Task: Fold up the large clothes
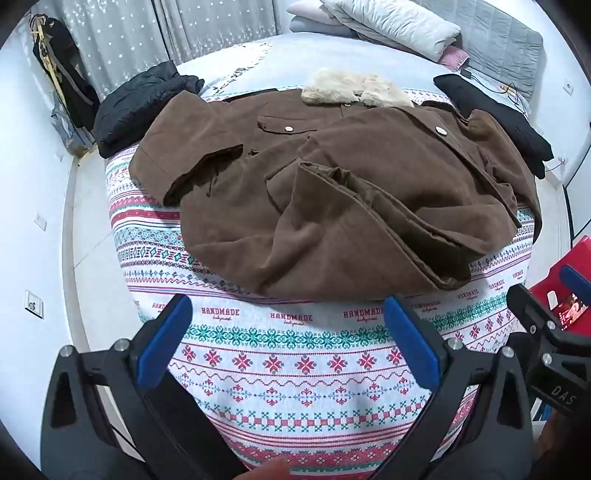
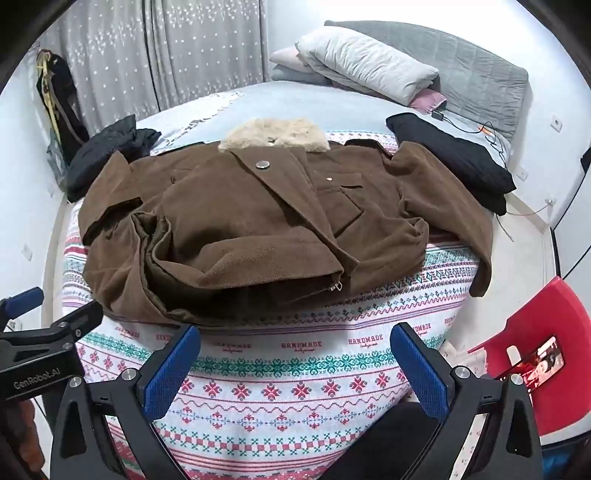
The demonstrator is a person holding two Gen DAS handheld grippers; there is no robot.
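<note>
A brown corduroy jacket with a cream fur collar lies spread front up on the patterned blanket, both sleeves laid across its front. It also shows in the right wrist view, with its collar at the far side. My left gripper is open and empty, held above the blanket just short of the jacket's hem. My right gripper is open and empty, also just short of the hem. The right gripper shows at the right edge of the left wrist view.
A folded black garment lies far left of the jacket and another black garment far right. Pillows are stacked at the head of the bed. A red chair stands at the near right. Curtains hang behind.
</note>
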